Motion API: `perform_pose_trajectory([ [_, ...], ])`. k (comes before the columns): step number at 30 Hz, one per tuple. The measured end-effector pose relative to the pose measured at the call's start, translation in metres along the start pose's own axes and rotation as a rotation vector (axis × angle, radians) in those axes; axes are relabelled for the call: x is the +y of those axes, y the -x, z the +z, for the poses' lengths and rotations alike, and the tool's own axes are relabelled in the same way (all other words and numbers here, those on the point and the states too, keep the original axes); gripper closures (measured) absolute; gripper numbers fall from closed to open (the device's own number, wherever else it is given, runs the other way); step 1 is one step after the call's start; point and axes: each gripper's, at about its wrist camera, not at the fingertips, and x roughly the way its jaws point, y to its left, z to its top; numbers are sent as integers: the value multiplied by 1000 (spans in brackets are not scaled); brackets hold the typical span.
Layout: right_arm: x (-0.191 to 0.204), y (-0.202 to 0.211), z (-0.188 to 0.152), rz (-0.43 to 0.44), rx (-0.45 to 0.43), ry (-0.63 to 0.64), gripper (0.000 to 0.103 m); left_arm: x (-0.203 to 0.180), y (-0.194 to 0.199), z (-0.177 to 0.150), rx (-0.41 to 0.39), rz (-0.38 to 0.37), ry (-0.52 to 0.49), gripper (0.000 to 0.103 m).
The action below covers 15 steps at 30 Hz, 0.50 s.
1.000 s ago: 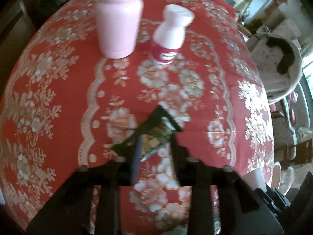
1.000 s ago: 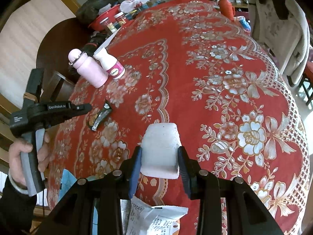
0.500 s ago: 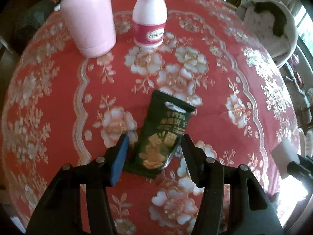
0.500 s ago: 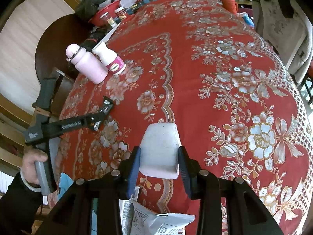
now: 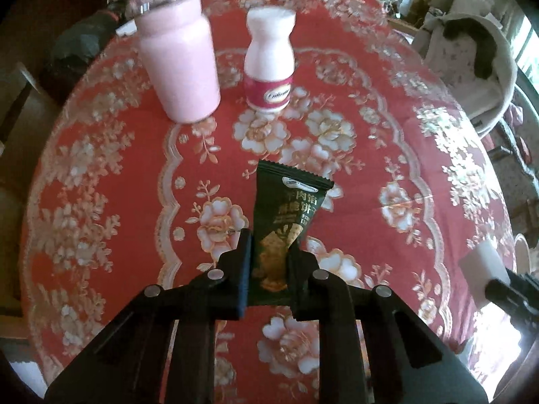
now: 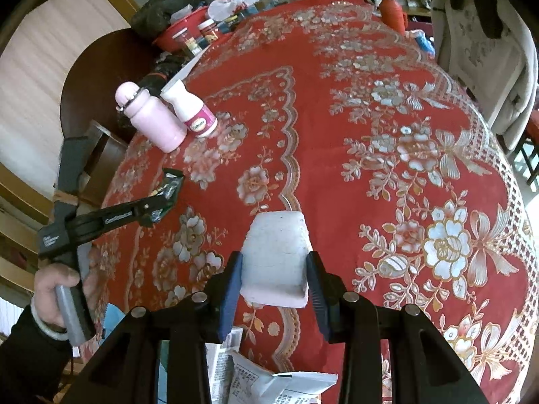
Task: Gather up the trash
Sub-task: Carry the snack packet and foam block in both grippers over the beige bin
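Observation:
A dark green snack wrapper lies on the red flowered tablecloth, and my left gripper is shut on its near end, squeezing it narrow. From the right wrist view the same wrapper shows at the tip of the left gripper, held by a hand at the table's left edge. My right gripper is shut on a white and pink sponge block just above the cloth. That block shows at the right edge of the left wrist view.
A pink flask and a white bottle with a magenta label stand upright beyond the wrapper. White printed wrappers sit below my right gripper. A red bowl with jars is at the far end. A chair with a jacket stands right.
My left gripper's jaws went from standing wide on either side of the green wrapper to pinched on its near end. The right gripper stayed put with the sponge block.

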Motion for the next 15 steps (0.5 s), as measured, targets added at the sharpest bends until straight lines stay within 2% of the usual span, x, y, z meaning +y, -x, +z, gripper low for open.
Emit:
perform_pose_trajectory([
  [15, 15, 27, 0, -1, -77, 36, 67, -45, 70, -22, -127, -6, -66, 88],
])
